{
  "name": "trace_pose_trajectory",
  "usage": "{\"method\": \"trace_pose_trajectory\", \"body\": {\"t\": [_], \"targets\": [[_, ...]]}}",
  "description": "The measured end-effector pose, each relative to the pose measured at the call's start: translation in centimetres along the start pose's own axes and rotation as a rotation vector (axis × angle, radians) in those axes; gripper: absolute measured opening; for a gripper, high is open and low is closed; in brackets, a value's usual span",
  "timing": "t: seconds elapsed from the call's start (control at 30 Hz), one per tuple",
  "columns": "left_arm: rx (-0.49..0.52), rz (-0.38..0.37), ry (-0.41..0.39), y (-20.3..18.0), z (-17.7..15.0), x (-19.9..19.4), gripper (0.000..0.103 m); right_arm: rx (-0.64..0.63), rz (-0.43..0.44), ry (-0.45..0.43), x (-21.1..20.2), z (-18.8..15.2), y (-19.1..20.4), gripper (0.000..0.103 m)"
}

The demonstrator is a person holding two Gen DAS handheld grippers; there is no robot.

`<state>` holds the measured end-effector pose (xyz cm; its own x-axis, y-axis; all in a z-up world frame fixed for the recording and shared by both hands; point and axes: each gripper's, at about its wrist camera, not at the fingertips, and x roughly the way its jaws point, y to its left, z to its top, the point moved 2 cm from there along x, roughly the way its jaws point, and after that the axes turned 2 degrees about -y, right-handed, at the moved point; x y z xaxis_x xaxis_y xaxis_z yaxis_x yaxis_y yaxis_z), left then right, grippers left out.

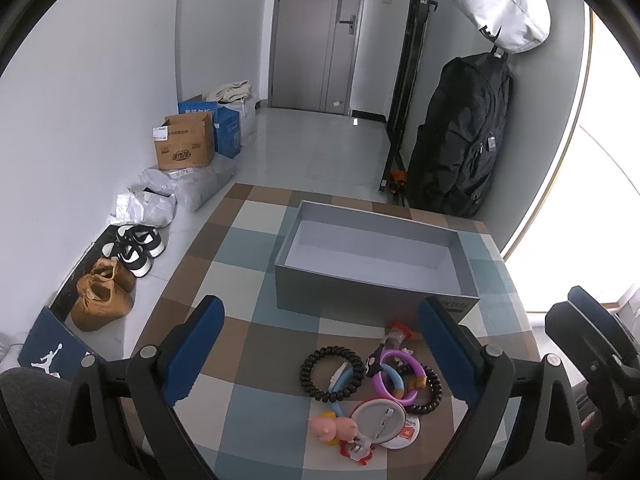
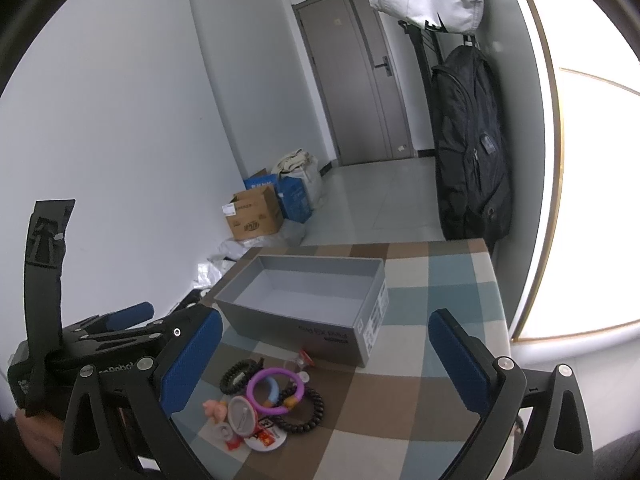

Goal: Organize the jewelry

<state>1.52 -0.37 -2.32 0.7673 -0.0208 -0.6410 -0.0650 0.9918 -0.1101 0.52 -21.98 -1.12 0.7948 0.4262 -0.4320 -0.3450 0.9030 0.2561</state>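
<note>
A pile of jewelry lies on the checked tablecloth (image 1: 240, 256) in front of an open grey box (image 1: 376, 256): a black coil bracelet (image 1: 332, 372), a purple ring bracelet (image 1: 396, 380), a black bead bracelet (image 1: 430, 396), a round pin badge (image 1: 378, 420) and a pink pig charm (image 1: 334, 428). My left gripper (image 1: 320, 356) is open, held above the pile and empty. In the right wrist view the pile (image 2: 272, 396) sits left of centre and the grey box (image 2: 304, 296) behind it. My right gripper (image 2: 324, 360) is open and empty above the cloth.
The table ends at the left and far edges, with floor beyond. Shoes (image 1: 120, 280), cardboard boxes (image 1: 184, 144) and plastic bags line the left wall. A black backpack (image 1: 464, 132) and a white bag (image 1: 500, 4) hang at the right. A grey door (image 1: 316, 36) stands at the back.
</note>
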Motion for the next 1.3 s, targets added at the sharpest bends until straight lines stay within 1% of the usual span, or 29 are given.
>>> {"method": "trace_pose_trajectory", "body": {"t": [0.1, 0.4, 0.6, 0.67, 0.73, 0.83, 0.93, 1.13, 1.3], "targets": [[-0.009, -0.001, 0.012, 0.2, 0.0, 0.1, 0.095, 0.002, -0.001, 0.000, 0.0, -0.1, 0.0, 0.103], [-0.021, -0.016, 0.016, 0.5, 0.2, 0.0, 0.095, 0.008, -0.002, 0.010, 0.1, -0.1, 0.0, 0.103], [-0.020, -0.040, 0.036, 0.8, 0.0, 0.2, 0.095, 0.020, 0.010, 0.041, 0.7, -0.2, -0.2, 0.103], [-0.021, -0.055, 0.063, 1.1, -0.3, 0.5, 0.095, 0.026, 0.011, 0.054, 1.0, -0.3, -0.2, 0.103], [-0.036, -0.079, 0.107, 1.8, -0.7, 0.9, 0.095, 0.025, 0.007, 0.071, 1.4, -0.5, -0.2, 0.103], [-0.066, -0.131, 0.176, 2.6, -1.3, 1.5, 0.095, 0.032, 0.026, 0.109, 2.1, -0.6, -0.2, 0.103], [-0.097, -0.180, 0.241, 3.2, -2.1, 2.1, 0.095, 0.050, 0.039, 0.129, 2.6, -0.7, -0.3, 0.103], [-0.107, -0.251, 0.351, 2.9, -4.1, 2.6, 0.095, 0.097, 0.054, 0.158, 3.4, -0.7, -1.1, 0.103], [-0.101, -0.291, 0.411, 2.4, -5.2, 2.6, 0.094, 0.132, 0.057, 0.180, 4.1, -0.8, -1.7, 0.103]]}}
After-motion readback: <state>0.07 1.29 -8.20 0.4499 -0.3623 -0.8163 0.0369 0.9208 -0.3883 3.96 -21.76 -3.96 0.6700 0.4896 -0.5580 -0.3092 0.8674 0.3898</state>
